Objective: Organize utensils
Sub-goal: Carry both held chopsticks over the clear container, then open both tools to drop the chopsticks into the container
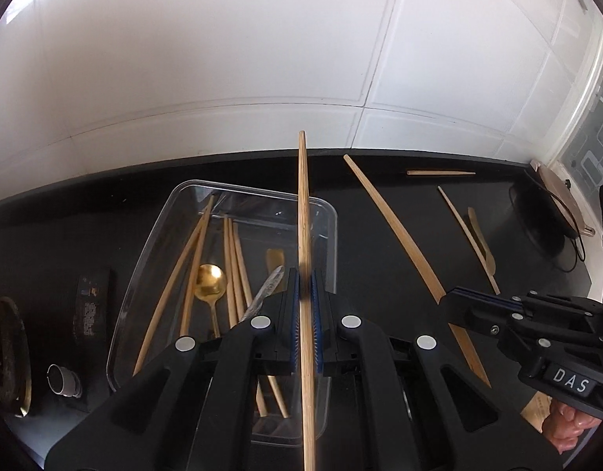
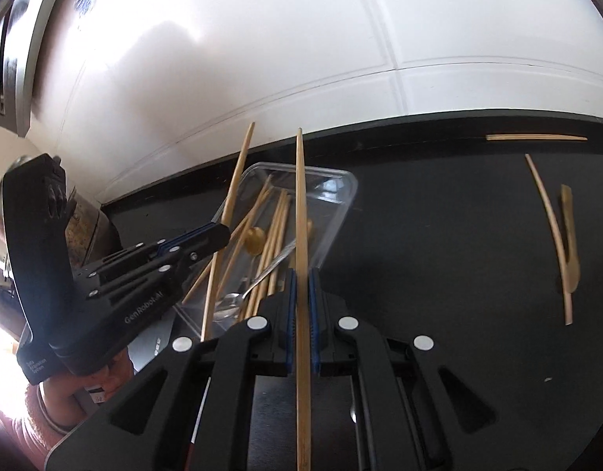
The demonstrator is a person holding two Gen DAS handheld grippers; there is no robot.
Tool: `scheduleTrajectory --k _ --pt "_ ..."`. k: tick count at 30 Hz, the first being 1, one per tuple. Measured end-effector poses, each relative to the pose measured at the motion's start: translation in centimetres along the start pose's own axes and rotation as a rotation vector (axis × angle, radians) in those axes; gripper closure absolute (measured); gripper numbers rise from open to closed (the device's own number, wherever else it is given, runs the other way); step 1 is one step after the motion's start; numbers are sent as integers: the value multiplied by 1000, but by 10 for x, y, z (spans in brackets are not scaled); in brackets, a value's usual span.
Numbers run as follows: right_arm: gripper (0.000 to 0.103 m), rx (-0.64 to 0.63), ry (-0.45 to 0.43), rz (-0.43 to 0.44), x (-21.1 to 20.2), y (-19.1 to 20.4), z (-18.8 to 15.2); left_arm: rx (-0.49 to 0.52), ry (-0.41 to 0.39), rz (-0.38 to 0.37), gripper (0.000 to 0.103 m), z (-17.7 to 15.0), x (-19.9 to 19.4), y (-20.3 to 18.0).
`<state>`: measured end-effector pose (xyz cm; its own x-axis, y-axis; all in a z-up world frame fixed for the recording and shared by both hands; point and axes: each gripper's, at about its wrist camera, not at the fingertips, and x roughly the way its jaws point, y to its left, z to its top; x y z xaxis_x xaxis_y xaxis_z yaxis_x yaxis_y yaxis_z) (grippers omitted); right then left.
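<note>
Left wrist view: your left gripper (image 1: pixel 306 294) is clenched on a wooden chopstick (image 1: pixel 304 235), which runs lengthwise between the pads and hangs above the clear plastic container (image 1: pixel 152 227).
Right wrist view: your right gripper (image 2: pixel 301 294) is likewise clamped on a second chopstick (image 2: pixel 301 216), its tip pointing over the near end of the same container.
Container: it sits on the black countertop (image 1: pixel 379 235), close to the white tiled wall (image 1: pixel 223 59), and already holds several chopsticks (image 1: pixel 234 267), a gold spoon (image 1: pixel 210 282) and a silvery utensil whose kind you cannot make out.
Done so far: judging by that pile, a good share of the sorting looks finished.
In hand: two chopsticks, one per gripper, both held clear of the counter and neither yet released into the container.
Left on the counter: a long chopstick (image 1: pixel 399 235) lies just to the right of the container, partly under the right gripper; farther right lie a thinner chopstick (image 1: pixel 462 227), a small wooden utensil (image 1: pixel 483 247) just beside it, and a short stick (image 1: pixel 440 173) by the wall.
Remaining: you likely need to drop both held sticks in, then collect those four loose pieces.
</note>
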<state>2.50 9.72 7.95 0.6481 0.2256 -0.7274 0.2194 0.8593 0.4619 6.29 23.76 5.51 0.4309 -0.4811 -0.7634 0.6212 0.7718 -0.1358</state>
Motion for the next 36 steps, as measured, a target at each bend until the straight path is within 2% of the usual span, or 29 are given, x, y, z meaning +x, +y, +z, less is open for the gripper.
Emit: scheduleTrajectory --k 8,18,24,28,32,34,36 --pt "96 51 3 -56 12 22 -7 26 -43 49 98 -10 -12 28" --pt "96 -21 6 -36 25 55 -9 12 -61 53 98 -17 -30 55" --pt "96 -7 4 -24 28 57 -9 18 -56 58 98 -18 -32 60" --pt "96 5 -5 -29 29 58 -8 1 -40 26 98 -17 -28 64" --pt "96 -5 -7 -47 27 57 -7 -149 27 -98 98 -17 -13 93" --pt "96 -21 -1 -56 32 60 -8 -156 66 -123 98 -17 -2 99" --pt "96 27 13 -64 41 54 -7 -159 99 -165 98 -13 8 101"
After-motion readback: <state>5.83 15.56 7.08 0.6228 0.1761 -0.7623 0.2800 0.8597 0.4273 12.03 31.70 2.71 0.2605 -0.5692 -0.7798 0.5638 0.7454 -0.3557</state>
